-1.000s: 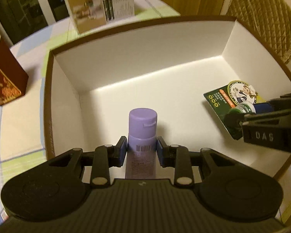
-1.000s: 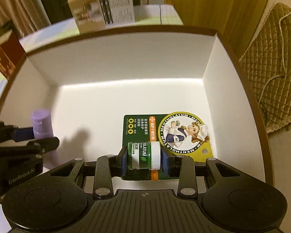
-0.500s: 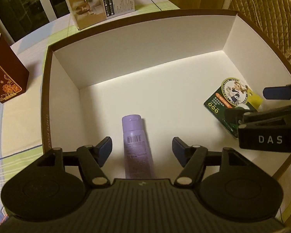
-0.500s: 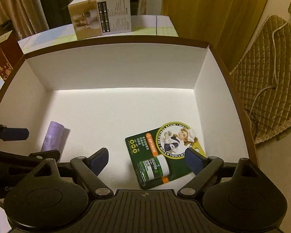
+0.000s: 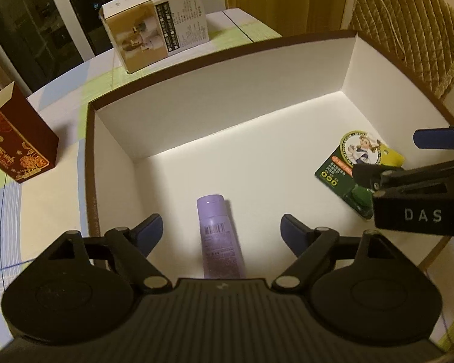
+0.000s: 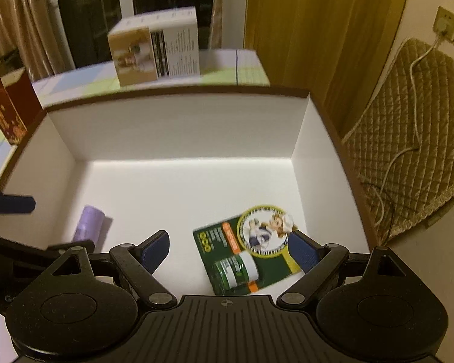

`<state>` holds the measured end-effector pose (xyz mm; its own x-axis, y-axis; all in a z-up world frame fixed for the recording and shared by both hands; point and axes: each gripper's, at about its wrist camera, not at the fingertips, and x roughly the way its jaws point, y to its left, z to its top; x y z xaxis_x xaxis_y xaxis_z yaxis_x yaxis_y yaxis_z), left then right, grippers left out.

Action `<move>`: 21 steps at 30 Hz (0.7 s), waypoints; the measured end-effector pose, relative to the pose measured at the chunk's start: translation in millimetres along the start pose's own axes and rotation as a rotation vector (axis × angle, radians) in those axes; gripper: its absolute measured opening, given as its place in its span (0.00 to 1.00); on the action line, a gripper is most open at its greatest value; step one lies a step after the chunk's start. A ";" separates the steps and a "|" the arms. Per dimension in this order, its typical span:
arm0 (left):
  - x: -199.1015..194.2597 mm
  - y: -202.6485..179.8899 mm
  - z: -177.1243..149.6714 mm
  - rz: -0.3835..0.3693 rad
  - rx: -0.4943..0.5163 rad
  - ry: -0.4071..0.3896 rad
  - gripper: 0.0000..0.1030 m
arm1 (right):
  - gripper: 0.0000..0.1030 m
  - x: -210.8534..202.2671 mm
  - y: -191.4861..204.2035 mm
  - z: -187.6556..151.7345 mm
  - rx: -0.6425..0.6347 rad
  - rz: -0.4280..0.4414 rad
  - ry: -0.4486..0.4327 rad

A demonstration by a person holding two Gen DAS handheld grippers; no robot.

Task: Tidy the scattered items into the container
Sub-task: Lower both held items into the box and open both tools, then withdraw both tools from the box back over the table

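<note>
A purple bottle [image 5: 219,236] lies flat on the floor of the white box with a brown rim [image 5: 89,163], cap pointing away. My left gripper [image 5: 221,230] hangs open above it, not touching. A green carded balm pack [image 6: 245,255] lies flat at the box's right side, and my right gripper [image 6: 228,249] is open above it, holding nothing. The purple bottle [image 6: 87,224] also shows at the left in the right wrist view, and the balm pack [image 5: 352,165] at the right in the left wrist view, partly hidden by the right gripper.
A printed carton [image 5: 156,40] stands on the table behind the box. A dark red gift box [image 5: 13,142] stands to the left of it. A quilted chair cushion [image 6: 408,133] with a white cable is off the table's right edge.
Both grippers opened and let go: the purple bottle now lies flat in the box and the balm pack lies on the floor. Both grippers have lifted and drawn back.
</note>
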<state>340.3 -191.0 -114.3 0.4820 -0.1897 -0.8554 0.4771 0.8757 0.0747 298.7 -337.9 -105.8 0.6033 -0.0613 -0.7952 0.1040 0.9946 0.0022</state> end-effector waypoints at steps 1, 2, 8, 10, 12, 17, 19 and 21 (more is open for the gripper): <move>-3.1 0.5 -0.1 0.008 -0.001 -0.009 0.80 | 0.88 -4.2 0.5 0.9 0.007 0.001 -0.019; -6.6 1.1 -0.7 0.020 0.001 -0.018 0.80 | 0.88 -8.3 1.0 1.7 0.014 0.004 -0.037; -36.0 15.7 -7.5 0.049 -0.036 -0.083 0.81 | 0.88 -37.6 9.9 1.6 0.052 0.004 -0.160; -47.4 21.7 -11.1 0.053 -0.053 -0.110 0.82 | 0.88 -49.3 11.1 -0.8 0.079 -0.011 -0.222; -59.0 26.4 -15.4 0.059 -0.068 -0.138 0.82 | 0.88 -61.3 10.5 -2.6 0.106 -0.018 -0.286; -87.7 38.6 -34.5 0.072 -0.107 -0.197 0.83 | 1.00 -93.2 9.2 -13.7 0.169 0.008 -0.435; -98.6 45.6 -43.0 0.088 -0.119 -0.212 0.83 | 1.00 -102.3 10.8 -19.8 0.153 0.043 -0.460; -109.5 54.1 -52.4 0.104 -0.140 -0.229 0.84 | 1.00 -105.0 16.4 -24.6 0.117 0.062 -0.439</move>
<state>274.8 -99.6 -43.4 0.6838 -0.1770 -0.7078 0.3179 0.9455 0.0707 217.6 -313.1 -37.2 0.8865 -0.0563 -0.4594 0.1300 0.9829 0.1304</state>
